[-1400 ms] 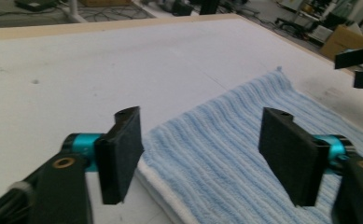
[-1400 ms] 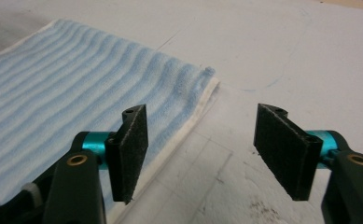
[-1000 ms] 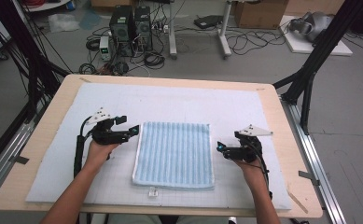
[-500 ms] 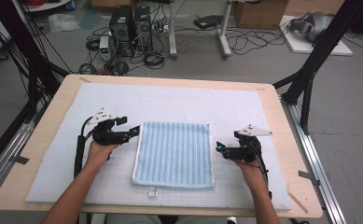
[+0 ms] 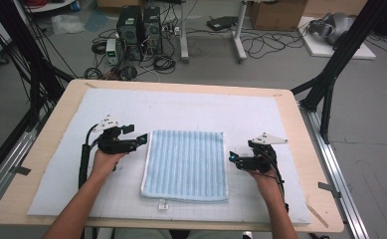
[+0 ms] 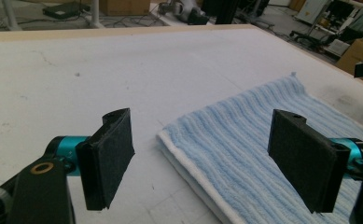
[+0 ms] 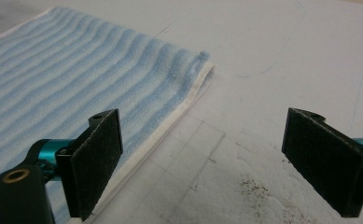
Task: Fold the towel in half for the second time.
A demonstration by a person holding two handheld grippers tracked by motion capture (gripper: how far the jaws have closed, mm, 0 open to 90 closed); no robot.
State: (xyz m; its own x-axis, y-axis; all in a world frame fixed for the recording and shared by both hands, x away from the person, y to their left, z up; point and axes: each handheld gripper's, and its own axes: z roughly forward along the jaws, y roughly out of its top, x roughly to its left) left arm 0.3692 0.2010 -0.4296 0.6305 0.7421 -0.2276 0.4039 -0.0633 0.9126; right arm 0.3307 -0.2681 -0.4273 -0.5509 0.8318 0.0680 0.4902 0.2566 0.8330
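Both grippers sit low over the white mat [image 5: 260, 119], empty. The right gripper [image 5: 232, 158] has its jaws wide apart, just off the towel's right edge; the left gripper [image 5: 142, 139] is spread wide too, at the left edge near the far corner. Between them the folded blue towel [image 5: 186, 164] lies flat, mid-table [image 5: 181, 85]. Beyond, cables [image 5: 260, 45] sprawl across the floor.

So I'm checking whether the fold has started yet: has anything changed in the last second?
Hardly anything. The right gripper has crept slightly toward the towel's right edge; the left gripper sits at the left edge as before. Both remain open, holding nothing. The towel lies flat and folded on the white mat, unmoved.
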